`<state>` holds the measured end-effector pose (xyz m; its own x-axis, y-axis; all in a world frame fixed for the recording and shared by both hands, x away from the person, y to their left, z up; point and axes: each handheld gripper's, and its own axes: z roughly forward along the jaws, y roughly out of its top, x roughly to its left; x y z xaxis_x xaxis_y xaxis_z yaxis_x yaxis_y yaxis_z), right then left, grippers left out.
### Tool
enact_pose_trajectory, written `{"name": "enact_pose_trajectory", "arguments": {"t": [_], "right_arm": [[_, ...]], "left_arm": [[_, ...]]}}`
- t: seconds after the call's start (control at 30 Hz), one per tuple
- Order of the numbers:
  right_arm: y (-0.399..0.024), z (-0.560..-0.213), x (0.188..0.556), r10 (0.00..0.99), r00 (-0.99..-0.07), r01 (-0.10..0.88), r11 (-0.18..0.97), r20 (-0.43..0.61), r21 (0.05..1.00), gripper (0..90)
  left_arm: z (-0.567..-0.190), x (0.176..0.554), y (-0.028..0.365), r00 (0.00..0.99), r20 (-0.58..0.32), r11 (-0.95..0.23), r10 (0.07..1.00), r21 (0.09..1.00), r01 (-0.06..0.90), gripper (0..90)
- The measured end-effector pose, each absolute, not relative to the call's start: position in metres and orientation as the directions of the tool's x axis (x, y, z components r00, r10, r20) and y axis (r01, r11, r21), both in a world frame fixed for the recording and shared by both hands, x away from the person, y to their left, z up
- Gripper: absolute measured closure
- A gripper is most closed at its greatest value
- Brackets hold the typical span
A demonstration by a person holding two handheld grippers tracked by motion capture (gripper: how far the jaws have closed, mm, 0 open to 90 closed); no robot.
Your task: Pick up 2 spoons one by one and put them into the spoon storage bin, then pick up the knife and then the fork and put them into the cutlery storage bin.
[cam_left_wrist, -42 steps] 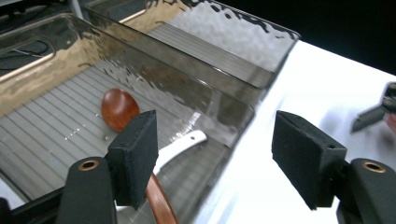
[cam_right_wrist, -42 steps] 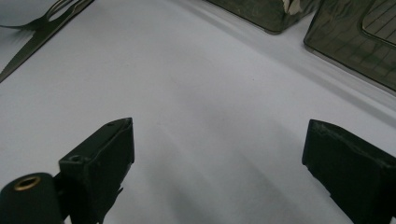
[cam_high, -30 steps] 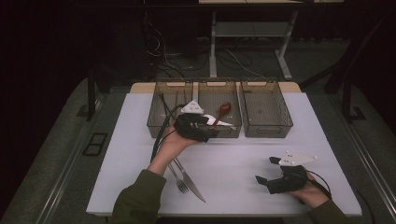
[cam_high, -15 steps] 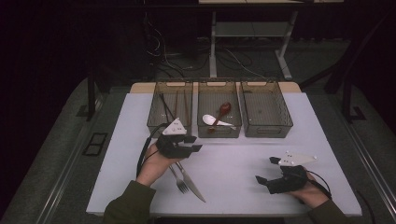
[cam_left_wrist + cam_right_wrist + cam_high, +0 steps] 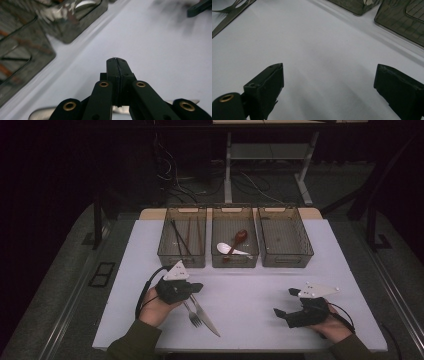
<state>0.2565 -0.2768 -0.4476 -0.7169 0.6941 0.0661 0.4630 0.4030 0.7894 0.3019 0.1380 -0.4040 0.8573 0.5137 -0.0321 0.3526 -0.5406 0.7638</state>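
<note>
Our left gripper (image 5: 196,287) has just clenched empty above the fork (image 5: 191,314) and knife (image 5: 206,316). Our right gripper (image 5: 286,302) rests released, near right.

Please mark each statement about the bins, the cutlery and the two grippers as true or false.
1. The left gripper has its jaws closed together with nothing between them. True.
2. The fork lies inside the right bin. False: it lies on the table beside the knife.
3. The white spoon is in the middle bin. True.
4. The right gripper is shut. False: its jaws stand wide apart.
</note>
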Motion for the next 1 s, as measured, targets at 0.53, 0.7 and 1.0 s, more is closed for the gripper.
{"name": "enact_pose_trajectory", "arguments": {"t": [0.53,0.7,1.0], "right_arm": [[-0.277,-0.447,0.257,0.692,-0.719,0.459,0.404,0.064,0.792,9.0],[-0.277,-0.448,0.258,0.695,-0.716,0.463,0.399,0.068,0.791,9.0],[-0.277,-0.448,0.258,0.695,-0.715,0.463,0.399,0.068,0.792,9.0]], "left_arm": [[-0.436,0.319,0.167,0.812,-0.026,-0.6,0.583,0.66,0.452,89.1],[-0.44,0.319,0.165,0.816,-0.018,-0.62,0.577,0.641,0.453,89.1],[-0.437,0.317,0.169,0.819,0.01,-0.648,0.573,0.617,0.446,89.1]]}}
